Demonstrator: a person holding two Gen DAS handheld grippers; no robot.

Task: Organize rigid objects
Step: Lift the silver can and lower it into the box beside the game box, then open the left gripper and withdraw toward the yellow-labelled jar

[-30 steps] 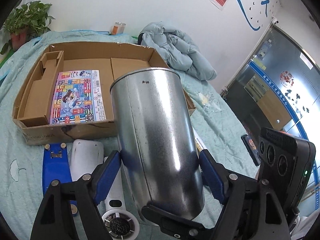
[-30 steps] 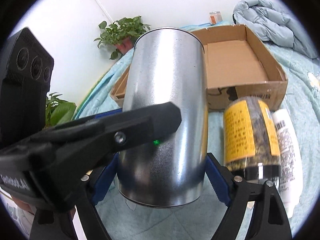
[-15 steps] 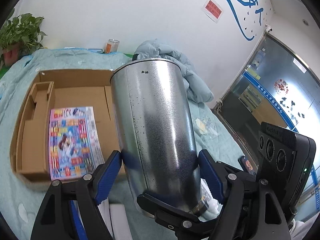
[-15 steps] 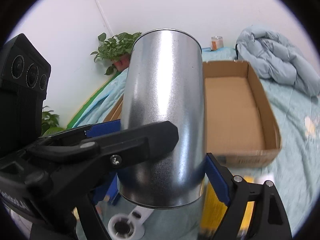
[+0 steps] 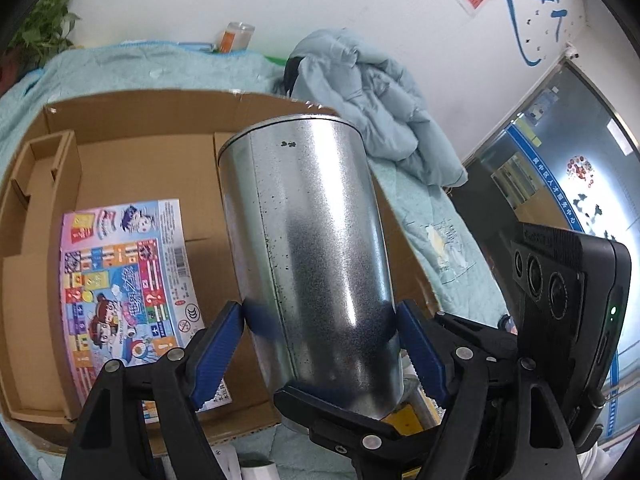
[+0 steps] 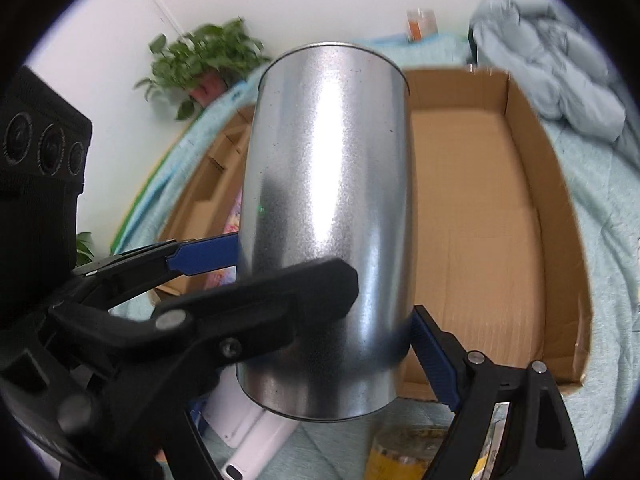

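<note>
- Left wrist view, count: one metal canister [image 5: 312, 256], one cardboard box [image 5: 132, 120], one printed colour card [image 5: 128, 292] lying flat in the box, one pale blue jacket [image 5: 372, 108] heaped at the far right, one potted plant [image 5: 44, 36] at the far left, one small jar [image 5: 236, 36] by the far wall.
- Your left gripper [image 5: 320, 344] is clamped on the metal canister: one blue pad presses each side of its lower part, and the canister stands tilted over the near right part of the box. A black finger of your right gripper crosses under the canister's near end.
- Against a second ago: the box then lay well beyond the canister, with white and blue items on the cloth near the tongs; now the canister hangs over the box floor and the card lies just left of it.
- Right wrist view, count: one metal canister [image 6: 328, 216], one cardboard box [image 6: 520, 160], one plant [image 6: 204, 64], one jacket [image 6: 552, 52], one yellow-labelled jar [image 6: 400, 452] at the near edge, one white item [image 6: 248, 432] near left.
- Your right gripper [image 6: 328, 344] also clamps the canister; only its right pad shows, against the wall. The left gripper's finger crosses in front.
- Earlier the yellow-labelled jar lay in full sight to the right; now only its top shows.
</note>
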